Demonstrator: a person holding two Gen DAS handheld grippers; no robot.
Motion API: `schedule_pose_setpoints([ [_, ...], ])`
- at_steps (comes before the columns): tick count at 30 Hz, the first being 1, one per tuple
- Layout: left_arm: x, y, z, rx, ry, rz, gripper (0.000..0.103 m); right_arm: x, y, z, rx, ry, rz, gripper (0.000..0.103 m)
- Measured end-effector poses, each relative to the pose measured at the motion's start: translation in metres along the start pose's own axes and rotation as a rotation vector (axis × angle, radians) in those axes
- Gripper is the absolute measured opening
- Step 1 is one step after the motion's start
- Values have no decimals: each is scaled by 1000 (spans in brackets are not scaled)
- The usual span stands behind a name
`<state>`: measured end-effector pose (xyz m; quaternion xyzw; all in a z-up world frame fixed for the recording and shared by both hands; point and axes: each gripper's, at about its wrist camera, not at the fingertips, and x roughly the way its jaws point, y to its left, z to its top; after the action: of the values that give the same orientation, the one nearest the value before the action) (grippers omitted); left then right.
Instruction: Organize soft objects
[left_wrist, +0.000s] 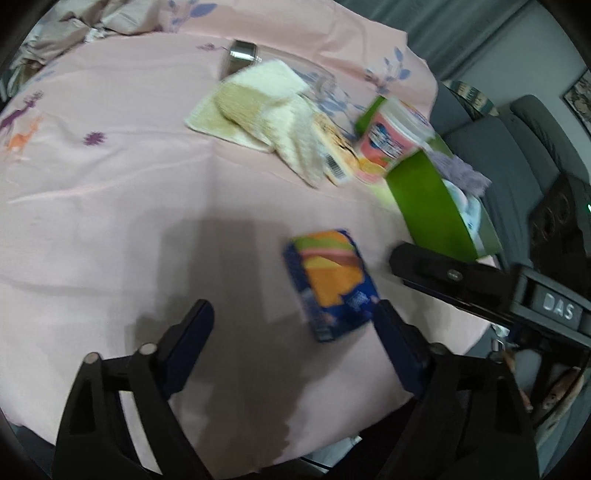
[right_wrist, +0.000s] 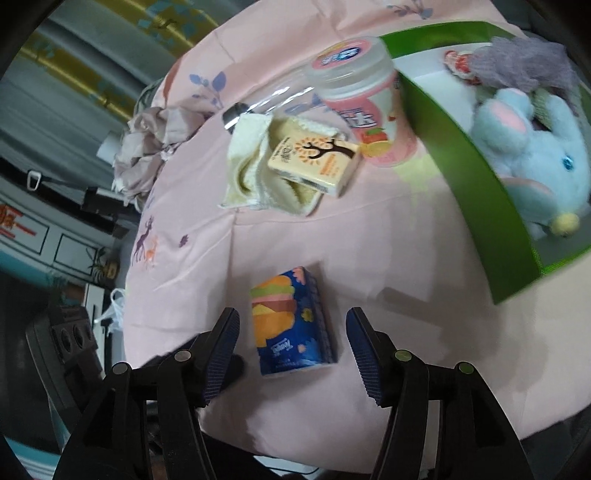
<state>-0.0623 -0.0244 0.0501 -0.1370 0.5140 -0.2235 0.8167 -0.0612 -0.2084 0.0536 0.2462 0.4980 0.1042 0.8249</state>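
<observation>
A blue tissue pack (right_wrist: 293, 321) with a burger print lies on the pink tablecloth (right_wrist: 207, 206). My right gripper (right_wrist: 293, 332) is open, its jaws on either side of the pack, not touching. In the left wrist view the pack (left_wrist: 330, 282) lies ahead right of my open, empty left gripper (left_wrist: 293, 319). A green box (right_wrist: 476, 147) holds a blue plush elephant (right_wrist: 532, 155) and a purple fuzzy item (right_wrist: 524, 59). A cream towel (left_wrist: 258, 110) and a beige tissue pack (right_wrist: 314, 162) lie further back.
A pink lidded tub (right_wrist: 358, 92) stands next to the green box (left_wrist: 428, 199). A metal-capped clear object (left_wrist: 242, 51) lies behind the towel. The table edge runs close on the right, with a grey chair (left_wrist: 517, 147) beyond. The right gripper's body (left_wrist: 480, 284) reaches in from the right.
</observation>
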Motion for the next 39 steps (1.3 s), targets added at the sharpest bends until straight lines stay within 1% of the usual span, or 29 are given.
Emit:
schedule_pose_setpoints([
  [5, 12, -13, -6, 30, 25, -32, 54, 19, 0, -1, 1, 40, 17, 61],
  [6, 16, -15, -7, 34, 36, -44, 45, 22, -2, -2, 1, 47, 16, 59],
  [7, 19, -17, -7, 39, 44, -58, 40, 27, -3, -2, 1, 56, 14, 57],
  [8, 21, -18, -8, 43, 48, -71, 37, 29, -5, -4, 4, 65, 12, 53],
  [9, 24, -20, -9, 44, 51, -78, 37, 34, -6, -4, 7, 78, 9, 50],
  [10, 25, -21, -9, 47, 49, -66, 37, 35, -8, -5, 8, 73, 5, 50],
  [12, 25, -24, -8, 56, 39, -59, 37, 31, -8, -7, -3, 47, 2, 50],
  [16, 21, -32, -1, 64, 25, -70, 37, 19, -10, -4, 1, 20, 11, 50],
  [19, 13, -46, 8, 96, -12, -86, 37, 0, -12, -1, -3, -37, 25, 50],
  [24, 2, -72, 21, 160, -65, -120, 37, -32, -12, 10, -19, -130, 13, 50],
  [30, -1, -110, 43, 218, -119, -149, 37, -70, -23, 28, -11, -241, 12, 50],
  [34, 3, -137, 60, 266, -151, -170, 37, -93, -33, 42, -14, -302, 2, 50],
  [39, 8, -162, 85, 309, -186, -194, 37, -116, -48, 70, -2, -373, 1, 50],
])
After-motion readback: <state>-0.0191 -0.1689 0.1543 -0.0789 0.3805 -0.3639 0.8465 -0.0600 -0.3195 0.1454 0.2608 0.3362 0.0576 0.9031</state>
